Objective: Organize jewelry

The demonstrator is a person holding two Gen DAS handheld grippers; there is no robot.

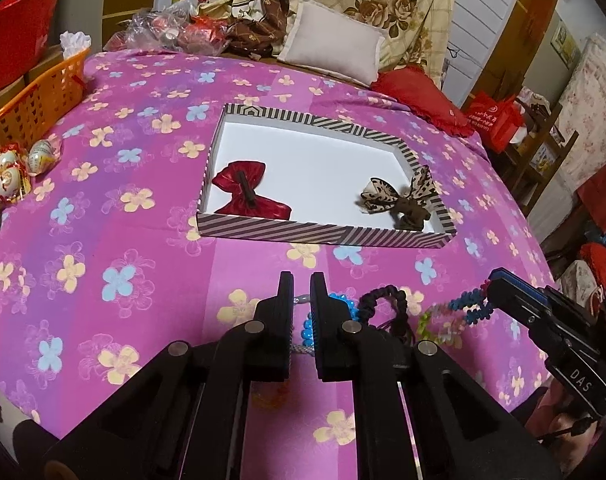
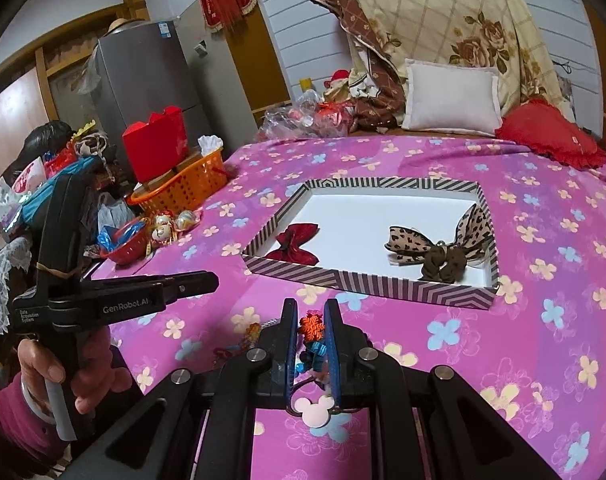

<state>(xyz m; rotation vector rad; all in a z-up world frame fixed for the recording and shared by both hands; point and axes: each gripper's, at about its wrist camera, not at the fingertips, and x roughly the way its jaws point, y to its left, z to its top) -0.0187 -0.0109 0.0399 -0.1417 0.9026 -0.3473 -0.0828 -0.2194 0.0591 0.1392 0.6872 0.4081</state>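
A striped-rim tray lies on the pink flowered bedspread. Inside are a red bow at the left and a leopard-print bow scrunchie at the right. My left gripper hovers in front of the tray, jaws nearly closed with nothing between them, above blue beads and a black braided band. My right gripper is shut on a colourful beaded bracelet; a pink mouse-shaped charm lies below it.
An orange basket and wrapped eggs sit at the left edge. A white pillow, a red cushion and piled bedding lie behind the tray. A red bowl sits off the bed's left side.
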